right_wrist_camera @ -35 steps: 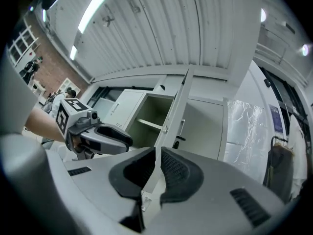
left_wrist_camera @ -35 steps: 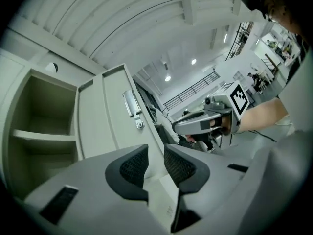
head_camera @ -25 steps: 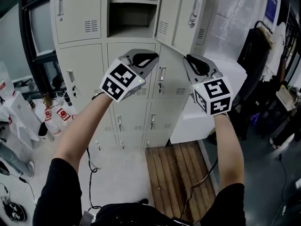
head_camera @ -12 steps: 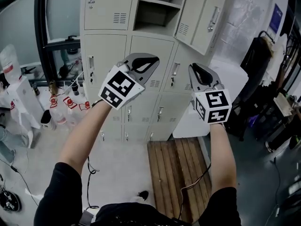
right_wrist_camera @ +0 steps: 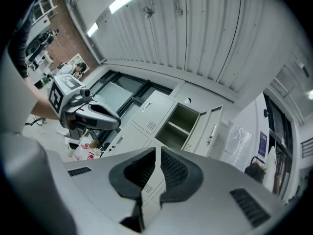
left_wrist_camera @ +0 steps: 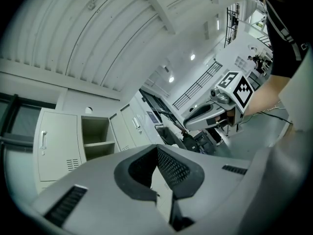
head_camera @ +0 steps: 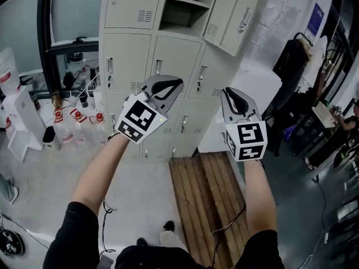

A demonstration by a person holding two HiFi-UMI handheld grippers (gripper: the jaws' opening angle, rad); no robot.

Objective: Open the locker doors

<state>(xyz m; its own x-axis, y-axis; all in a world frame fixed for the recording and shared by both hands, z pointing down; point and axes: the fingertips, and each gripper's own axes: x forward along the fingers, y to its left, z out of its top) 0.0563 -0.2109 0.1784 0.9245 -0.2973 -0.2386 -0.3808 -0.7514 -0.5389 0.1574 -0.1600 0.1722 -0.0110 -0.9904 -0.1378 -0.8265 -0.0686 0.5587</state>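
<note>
1. Facing a bank of pale grey lockers (head_camera: pixel 124 49), the person holds both grippers up in front of it. Both are clear of the metal and touch nothing.
2. The left gripper (head_camera: pixel 175 84) is closed. In the left gripper view its dark ribbed pads meet at the tip, and only the lockers behind show through the thin gap lower down.
3. The right gripper (head_camera: pixel 229 92) is closed too, down to a hairline slit between the pads. It is empty, and the right gripper view looks past it at the cabinet.
4. In the head view the two grippers sit side by side but apart, over the middle and lower rows of doors. Each marker cube faces the camera.
5. In the top row, one open compartment (head_camera: pixel 182 7) shows a shelf across it. Its open door (head_camera: pixel 235 15) is swung out to the right.
6. The top-left door (head_camera: pixel 132 4) is closed. The closed middle-row doors (head_camera: pixel 179 52) below each carry an upright handle (head_camera: pixel 110 66).
7. The lowest rows are partly hidden behind the grippers; the doors that do show there look closed.
8. A slatted wooden platform (head_camera: pixel 205 189) lies on the floor before the lockers, under the right forearm.
9. Bottles with red labels (head_camera: pixel 58 116) stand on the floor near the lockers' left side.
10. A dark garment (head_camera: pixel 291 60) hangs well off to the right.
</note>
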